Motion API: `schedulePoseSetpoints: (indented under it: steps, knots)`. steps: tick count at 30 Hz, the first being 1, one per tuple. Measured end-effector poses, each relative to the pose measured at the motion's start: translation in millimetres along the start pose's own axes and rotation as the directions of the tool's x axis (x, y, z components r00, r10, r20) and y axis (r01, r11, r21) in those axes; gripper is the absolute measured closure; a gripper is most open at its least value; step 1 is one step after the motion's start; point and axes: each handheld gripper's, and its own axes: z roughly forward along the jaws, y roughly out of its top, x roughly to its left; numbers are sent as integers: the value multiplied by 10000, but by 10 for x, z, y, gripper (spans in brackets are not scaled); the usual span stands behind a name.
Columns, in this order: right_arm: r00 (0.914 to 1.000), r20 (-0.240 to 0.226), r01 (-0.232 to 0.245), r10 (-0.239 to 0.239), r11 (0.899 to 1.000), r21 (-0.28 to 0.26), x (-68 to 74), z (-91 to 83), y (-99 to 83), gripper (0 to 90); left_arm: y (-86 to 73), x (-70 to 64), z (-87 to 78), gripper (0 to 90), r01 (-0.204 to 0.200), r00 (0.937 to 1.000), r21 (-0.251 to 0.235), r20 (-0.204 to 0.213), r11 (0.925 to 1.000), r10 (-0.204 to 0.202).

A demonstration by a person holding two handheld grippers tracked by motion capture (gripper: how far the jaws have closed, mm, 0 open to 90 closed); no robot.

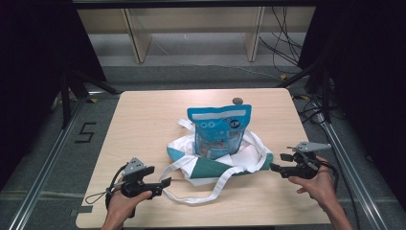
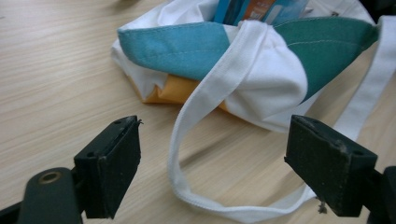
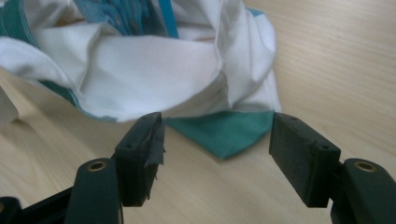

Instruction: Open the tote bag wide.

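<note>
On the bench [image 1: 143, 110], a blue snack pouch [image 1: 219, 130] is already stood in the slumped tote bag [image 1: 210, 165], whose straps remain ungrasped by either spread hand-held gripper, left [image 1: 163, 184] or right [image 1: 276, 165].

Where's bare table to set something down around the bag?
Free: the left strip of the table beside the tote bag, and the far right corner past the blue pouch. Crowded: the near middle, where the white strap loops between left gripper and right gripper.
</note>
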Motion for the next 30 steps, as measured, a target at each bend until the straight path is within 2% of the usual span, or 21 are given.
schedulePoseSetpoints:
  steps: [3,5,6,7,9,10,11,12,13,15,16,17,20,22,23,24,25,26,27,28,30]
  knots:
    - [9997,-207,94,-93,9999,49,32,-6,-81,356,-66,-8,4,171,5,10000,2,-25,10000,-5]
    - [9996,-66,289,-289,9996,-6,34,-17,-126,355,-87,-14,-4,171,-76,10000,59,39,10000,75]
    - [9995,51,309,-310,9995,78,49,-31,-148,355,-102,-23,-10,171,-156,9999,114,-69,9998,157]
    - [9998,-81,177,-176,9998,114,63,-24,-183,355,-114,-25,-6,171,-175,9998,87,-40,9998,175]
    - [9999,66,144,-145,9997,214,72,-27,-220,355,-143,-40,-3,172,-185,9998,173,-8,9997,185]
    - [9998,-81,191,-189,9997,161,69,-10,-235,355,-154,-51,-10,172,-230,9997,245,-91,9994,232]
    - [9996,-24,298,-297,9989,355,66,-17,-251,355,-171,-57,-7,171,-200,9998,201,-56,9996,201]
    - [10000,8,69,-69,9997,219,87,-7,-269,355,-185,-73,-6,171,-116,9999,197,-72,9997,117]
    - [9995,-112,308,-305,9993,205,72,1,-281,355,-203,-77,-6,171,-123,9999,191,-48,9997,123]
    - [9998,-212,-42,49,9995,326,136,-4,-317,354,-234,-79,-14,171,-246,9997,308,-61,9992,248]
    - [9993,-171,345,-340,9988,337,131,-5,-325,355,-250,-86,-20,171,-238,9997,370,-62,9990,241]
    - [9996,-280,53,-41,9990,442,173,-12,-343,354,-268,-98,-23,172,-204,9997,313,-104,9993,207]
    - [9986,-269,467,-456,9980,429,226,-18,-390,352,-313,-143,-29,171,-141,9999,288,-80,9995,143]
    - [9977,-466,523,-501,9975,475,269,-6,-431,330,-326,-180,-43,171,-250,9994,310,-218,9992,257]
    - [9976,-281,640,-625,9964,559,290,-13,-448,329,-333,-198,-48,171,-254,9996,319,-149,9992,259]
    - [9977,-287,626,-610,9963,594,315,-16,-470,328,-343,-221,-40,171,-280,9996,186,-91,9994,281]
    - [9981,-350,537,-514,9963,669,346,-20,-489,329,-349,-226,-49,171,-496,9987,359,-83,9981,499]
    - [9981,-350,537,-514,9963,669,346,-20,-489,329,-349,-226,-49,171,-496,9987,359,-83,9981,499]
    - [9965,-575,641,-604,9959,634,361,-16,-504,329,-363,-263,-45,171,-440,9989,365,-121,9984,445]
    - [9958,-533,776,-740,9946,688,385,-32,-534,328,-369,-277,-41,171,-412,9990,320,-141,9986,417]
    - [9961,-538,739,-701,9946,729,411,-33,-567,328,-381,-280,-39,171,-583,9982,366,-77,9976,586]
